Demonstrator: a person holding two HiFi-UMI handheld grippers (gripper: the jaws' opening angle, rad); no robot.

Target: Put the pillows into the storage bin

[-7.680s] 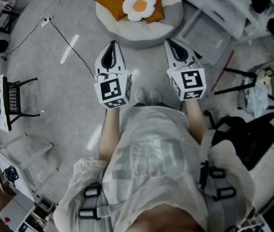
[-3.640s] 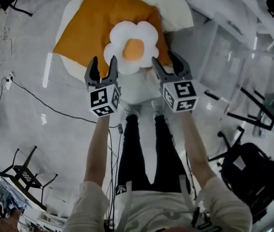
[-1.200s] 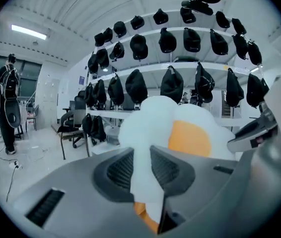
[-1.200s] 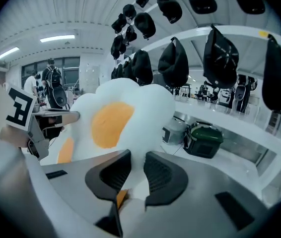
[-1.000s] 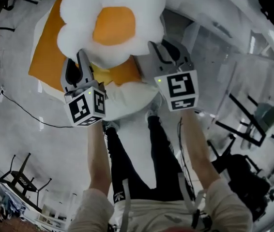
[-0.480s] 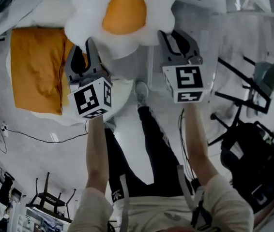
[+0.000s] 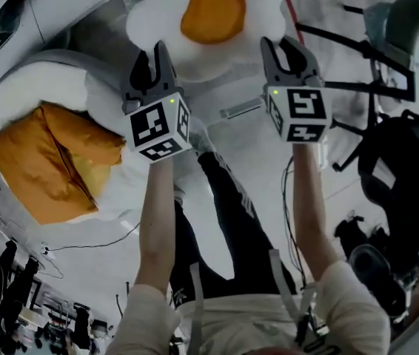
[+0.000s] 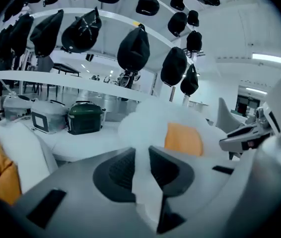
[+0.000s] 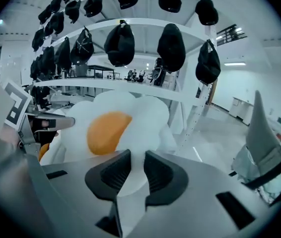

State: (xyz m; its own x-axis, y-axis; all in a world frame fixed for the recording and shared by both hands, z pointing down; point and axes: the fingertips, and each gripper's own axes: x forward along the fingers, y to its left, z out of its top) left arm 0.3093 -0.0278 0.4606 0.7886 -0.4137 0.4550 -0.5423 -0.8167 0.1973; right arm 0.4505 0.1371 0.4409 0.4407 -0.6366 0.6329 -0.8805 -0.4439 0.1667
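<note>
- the white flower-shaped plush pillow with an orange centre (image 7: 211,13) is hanging in the air at the top of the head view, between the two grippers.
- the left gripper (image 8: 141,155) is pinching a white petal edge; its jaws have just been closing, nearly together on the plush.
- the right gripper (image 9: 137,165) is clamping another petal, jaws a narrow gap apart.
- each cube (image 7: 158,128) is showing black-and-white square markers.
- the orange square fabric pillow (image 7: 43,165) is lying on a round white cushioned tub (image 7: 39,80), down to the left.
</note>
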